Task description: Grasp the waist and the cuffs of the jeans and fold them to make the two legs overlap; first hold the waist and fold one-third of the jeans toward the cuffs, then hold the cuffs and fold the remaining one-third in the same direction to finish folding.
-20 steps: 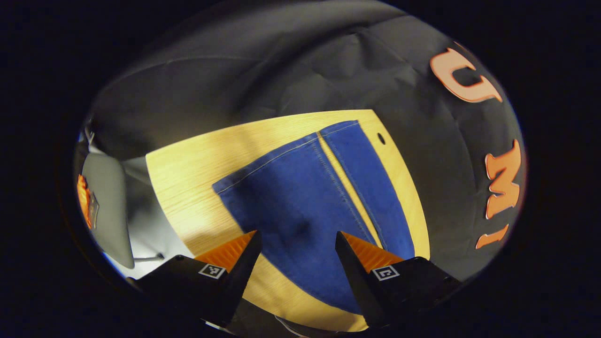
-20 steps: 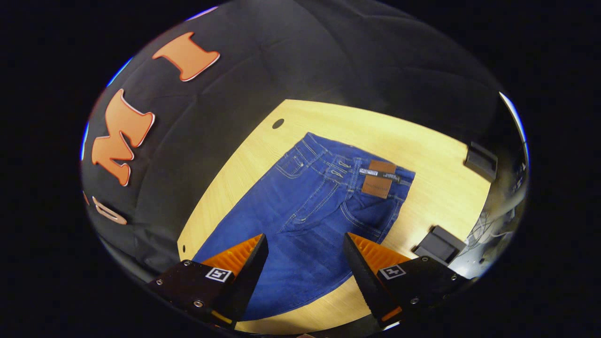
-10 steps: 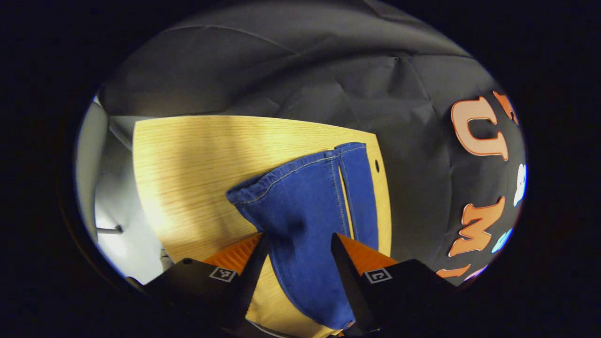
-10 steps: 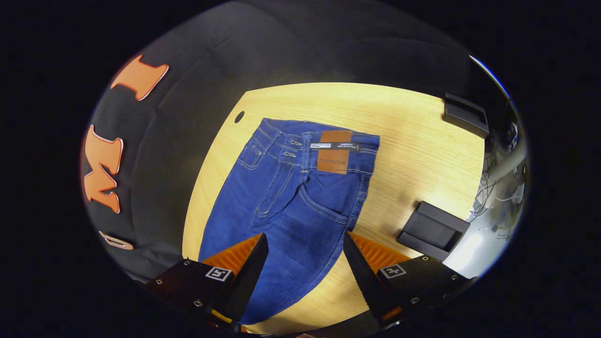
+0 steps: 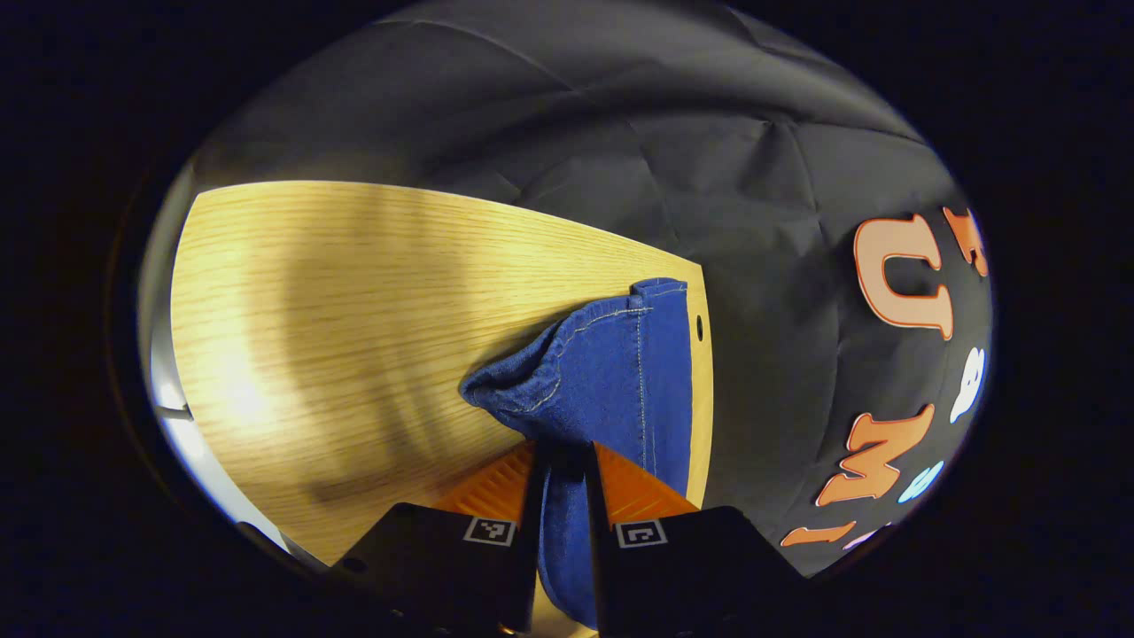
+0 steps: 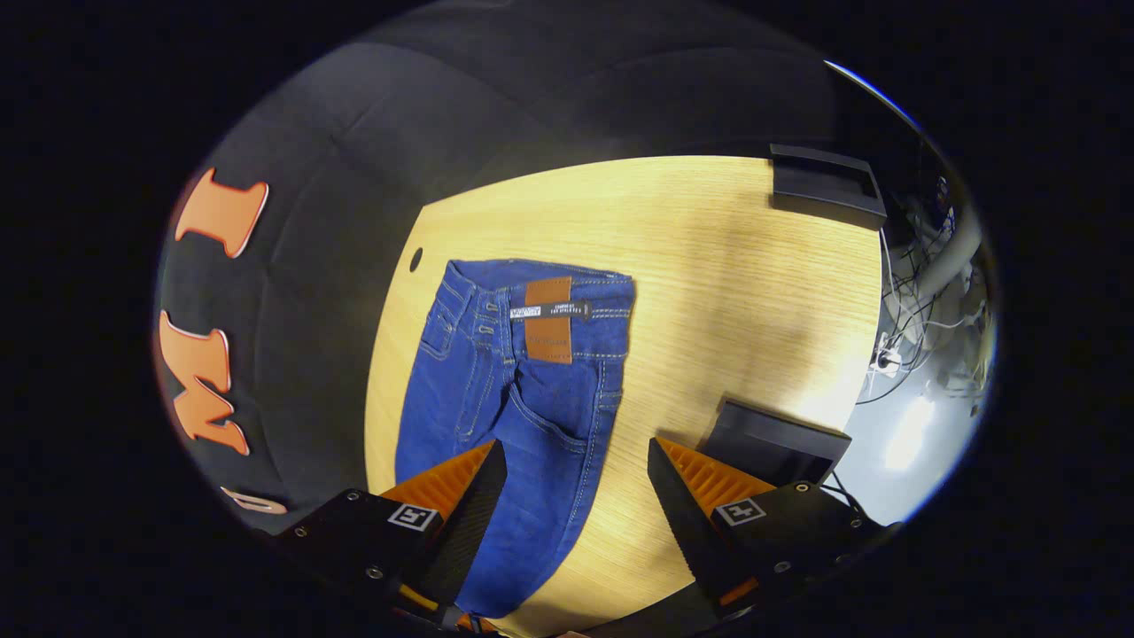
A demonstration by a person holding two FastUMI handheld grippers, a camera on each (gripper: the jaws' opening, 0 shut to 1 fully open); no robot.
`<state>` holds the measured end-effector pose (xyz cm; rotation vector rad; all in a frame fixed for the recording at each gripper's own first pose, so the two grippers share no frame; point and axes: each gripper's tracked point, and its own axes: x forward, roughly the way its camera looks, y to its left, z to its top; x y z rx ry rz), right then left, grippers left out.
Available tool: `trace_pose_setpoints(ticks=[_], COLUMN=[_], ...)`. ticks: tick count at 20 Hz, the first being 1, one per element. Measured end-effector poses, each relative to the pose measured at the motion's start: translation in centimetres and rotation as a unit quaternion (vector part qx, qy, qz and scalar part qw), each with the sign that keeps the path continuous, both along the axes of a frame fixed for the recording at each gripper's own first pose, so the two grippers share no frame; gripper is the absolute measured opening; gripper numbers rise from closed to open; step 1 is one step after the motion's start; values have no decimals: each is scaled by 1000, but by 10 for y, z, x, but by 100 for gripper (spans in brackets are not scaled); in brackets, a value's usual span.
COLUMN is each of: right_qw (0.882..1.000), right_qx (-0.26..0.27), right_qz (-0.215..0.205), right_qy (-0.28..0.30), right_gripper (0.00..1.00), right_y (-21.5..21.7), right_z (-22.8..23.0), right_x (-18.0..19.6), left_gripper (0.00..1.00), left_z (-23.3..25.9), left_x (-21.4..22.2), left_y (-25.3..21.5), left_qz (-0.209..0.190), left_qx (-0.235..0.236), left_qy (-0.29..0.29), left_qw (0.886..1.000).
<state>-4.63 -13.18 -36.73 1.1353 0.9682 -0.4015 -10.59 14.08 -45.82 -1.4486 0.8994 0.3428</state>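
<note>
In the left gripper view, the left tongs (image 5: 563, 461) are closed on a bunched fold of the jeans (image 5: 611, 381), both fingers pressing the denim between them near the bottom of the picture. Beyond the fingertips the gripped leg rises in a crumpled ridge, its stitched cuff edge curled over, and it lies against the second leg along the right edge of the table (image 5: 354, 292). Just past the cuffs a small dark hole (image 5: 699, 327) sits in the table's corner, and behind that hangs the dark booth wall (image 5: 567, 133).

In the right gripper view, the right tongs (image 6: 576, 461) stand wide open above the table, fingers well apart and holding nothing. Between and under them the thigh part of the jeans (image 6: 523, 399) lies flat; the left finger overlaps the denim in the picture, though whether it touches the cloth is hard to say from this angle. Farther on, the waist lies spread near the table's far left side, with a brown patch (image 6: 548, 331) on the waistband. A dark hole (image 6: 415, 260) in the tabletop lies just beside the waist. To the right, a black block (image 6: 771, 439) sits at the near table edge and another black block (image 6: 828, 182) at the far corner, with loose cables (image 6: 921, 310) beyond the edge.
</note>
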Motion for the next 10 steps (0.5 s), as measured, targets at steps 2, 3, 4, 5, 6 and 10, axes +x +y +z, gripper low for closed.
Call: trace_pose_setpoints(ticks=[2,3,4,5,6,10], right_qw=[1000,1000,1000,1000,1000,999], right_qx=[-1,3,8,6,4,24], right_qz=[-10,-10,-3,-2,2,-22], right_qy=[-4,-2,-4,-2,2,-23], right_gripper=[98,98,98,98,98,85], right_y=[-14,-15,-14,-13,-12,-13], right_z=[-3,-5,-7,-14,-18,-27], right_x=[3,7,12,19,21,43], left_gripper=[16,5,5,5,5,4], left_z=[-10,-7,-6,-7,-6,-2], left_x=[0,-2,2,5,8,7], left_y=[3,4,2,3,1,3], left_qz=[1,-4,-11,-20,-28,-32], left_qx=[20,25,32,40,48,62], left_qy=[22,24,28,32,33,43], left_qw=[1000,999,999,998,998,997])
